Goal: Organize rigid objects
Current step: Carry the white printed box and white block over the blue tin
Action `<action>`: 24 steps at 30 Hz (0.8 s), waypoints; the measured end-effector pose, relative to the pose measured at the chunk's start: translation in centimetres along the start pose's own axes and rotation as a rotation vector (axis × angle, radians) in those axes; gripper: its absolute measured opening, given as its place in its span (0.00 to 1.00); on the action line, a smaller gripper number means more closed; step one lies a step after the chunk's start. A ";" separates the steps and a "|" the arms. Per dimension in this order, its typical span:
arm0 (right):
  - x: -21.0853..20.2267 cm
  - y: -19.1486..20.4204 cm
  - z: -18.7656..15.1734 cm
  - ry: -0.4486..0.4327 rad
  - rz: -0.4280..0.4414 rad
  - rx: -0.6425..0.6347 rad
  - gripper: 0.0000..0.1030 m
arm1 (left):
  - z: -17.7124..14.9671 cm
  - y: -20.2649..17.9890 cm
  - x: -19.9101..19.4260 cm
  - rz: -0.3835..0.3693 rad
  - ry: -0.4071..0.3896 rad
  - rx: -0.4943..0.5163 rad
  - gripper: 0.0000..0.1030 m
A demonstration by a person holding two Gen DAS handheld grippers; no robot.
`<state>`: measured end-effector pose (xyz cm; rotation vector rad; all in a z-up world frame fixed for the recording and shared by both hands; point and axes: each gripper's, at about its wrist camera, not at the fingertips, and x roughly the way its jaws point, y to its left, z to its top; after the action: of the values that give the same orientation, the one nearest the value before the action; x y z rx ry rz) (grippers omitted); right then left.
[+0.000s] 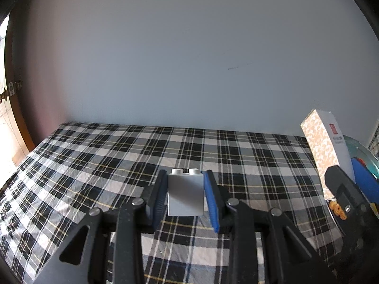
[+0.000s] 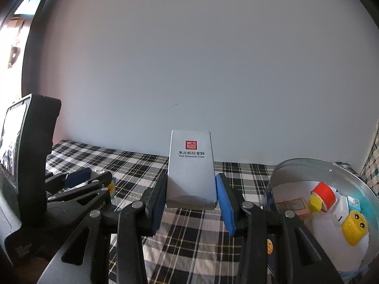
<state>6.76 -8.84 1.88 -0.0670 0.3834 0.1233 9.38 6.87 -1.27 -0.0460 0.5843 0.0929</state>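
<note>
My left gripper [image 1: 186, 194] is shut on a white toy brick [image 1: 185, 195] with two studs on top, held above the plaid cloth [image 1: 118, 156]. My right gripper [image 2: 191, 196] is shut on a grey box [image 2: 191, 170] with a red seal and "The Oriental Club" printed on it, held upright. That same box [image 1: 324, 146] shows at the right in the left wrist view, its patterned side facing me. The left gripper [image 2: 80, 177] also appears at the left in the right wrist view.
A round metal bowl [image 2: 303, 165] sits at the right. It holds a red tape roll [image 2: 323, 193], a yellow face block [image 2: 355, 227], a yellow piece [image 2: 315, 203] and a small framed box [image 2: 292, 207]. A plain wall stands behind the table.
</note>
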 end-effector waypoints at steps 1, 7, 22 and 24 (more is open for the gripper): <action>-0.2 0.0 -0.1 -0.001 -0.002 -0.001 0.43 | -0.1 0.0 -0.1 -0.003 0.000 0.000 0.30; -1.2 0.0 -0.3 -0.010 -0.006 -0.011 0.43 | -0.3 -0.2 -0.7 -0.013 -0.006 0.002 0.30; -3.7 -1.7 -0.9 -0.013 0.007 -0.002 0.43 | -0.7 -1.1 -0.9 -0.026 -0.019 0.010 0.30; -3.8 -2.0 -1.0 -0.011 0.008 0.003 0.43 | -0.8 -1.2 -1.0 -0.036 -0.020 0.005 0.30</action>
<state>3.13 -11.29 2.49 -0.0621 0.3725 0.1306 8.25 5.52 -1.42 -0.0504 0.5632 0.0571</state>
